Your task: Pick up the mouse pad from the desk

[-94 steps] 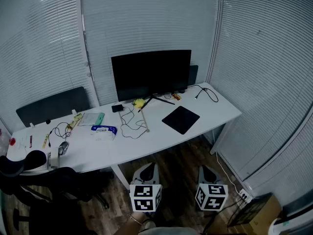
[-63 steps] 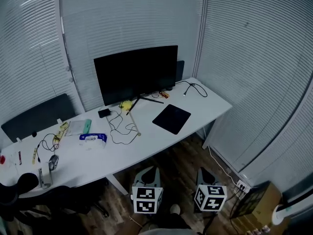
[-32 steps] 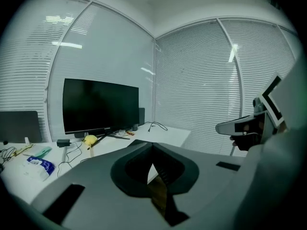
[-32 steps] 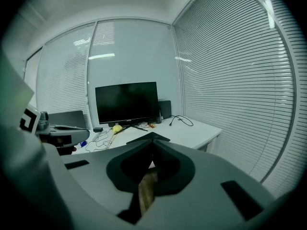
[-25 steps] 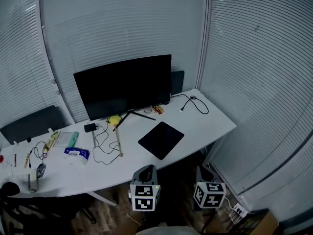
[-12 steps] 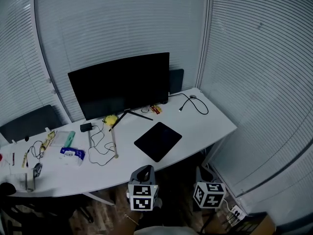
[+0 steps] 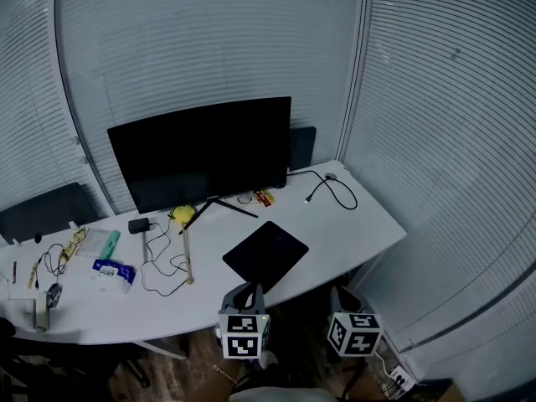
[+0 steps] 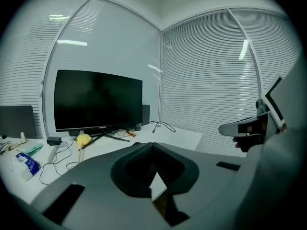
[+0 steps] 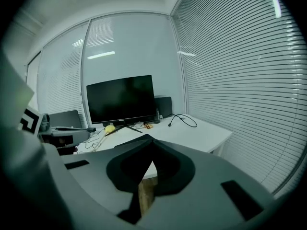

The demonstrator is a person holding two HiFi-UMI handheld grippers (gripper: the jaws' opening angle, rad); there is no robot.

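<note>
Mouse pad (image 7: 265, 255), a thin black matte rectangle, lay flat and skewed on the smooth white desk (image 7: 368, 224), near its front edge and in front of the wide, flat black monitor (image 7: 201, 153). My left gripper (image 8: 152, 146) and right gripper (image 9: 150, 143) hung just short of that edge, both with their smooth grey jaws pressed together, gripping nothing and touching nothing.

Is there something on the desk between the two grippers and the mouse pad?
Nothing visible. The mouse pad lies bare near the front edge of the desk, just beyond the left gripper and the right gripper.
</note>
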